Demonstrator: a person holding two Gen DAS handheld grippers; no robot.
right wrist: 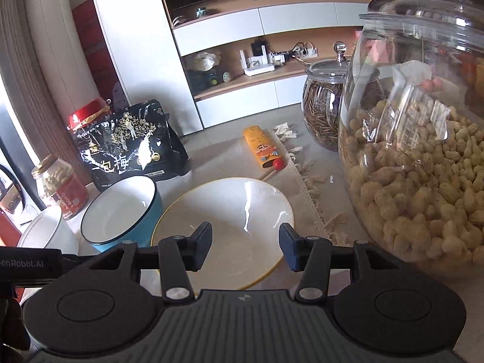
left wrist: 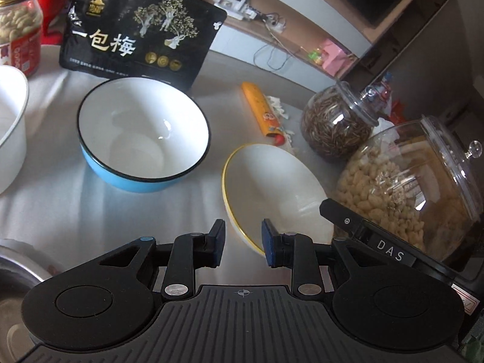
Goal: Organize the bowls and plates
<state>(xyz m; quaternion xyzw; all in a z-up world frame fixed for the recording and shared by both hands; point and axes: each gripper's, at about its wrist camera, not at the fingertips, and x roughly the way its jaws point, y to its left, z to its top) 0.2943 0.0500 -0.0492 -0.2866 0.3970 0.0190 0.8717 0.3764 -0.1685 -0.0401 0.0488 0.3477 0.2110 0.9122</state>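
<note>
A blue bowl [left wrist: 142,133] [right wrist: 121,211] with a white inside stands upright on the white table. To its right sits a shallow white bowl with a yellow rim [left wrist: 272,187] [right wrist: 230,211]. A plain white bowl [left wrist: 9,127] [right wrist: 45,233] is at the left edge. My left gripper [left wrist: 243,242] is open, and the yellow-rimmed bowl's near rim shows through the gap; the pads do not press on it. My right gripper [right wrist: 246,246] hangs over that same bowl's near half, open, with nothing held.
A big glass jar of peanuts [right wrist: 423,181] [left wrist: 408,187] crowds the right side, with a jar of dark strips [left wrist: 335,124] behind it. A black snack bag [left wrist: 136,30], an orange packet [left wrist: 263,109] and a red-labelled peanut jar [left wrist: 18,30] stand further back. A steel bowl [left wrist: 12,272] is at lower left.
</note>
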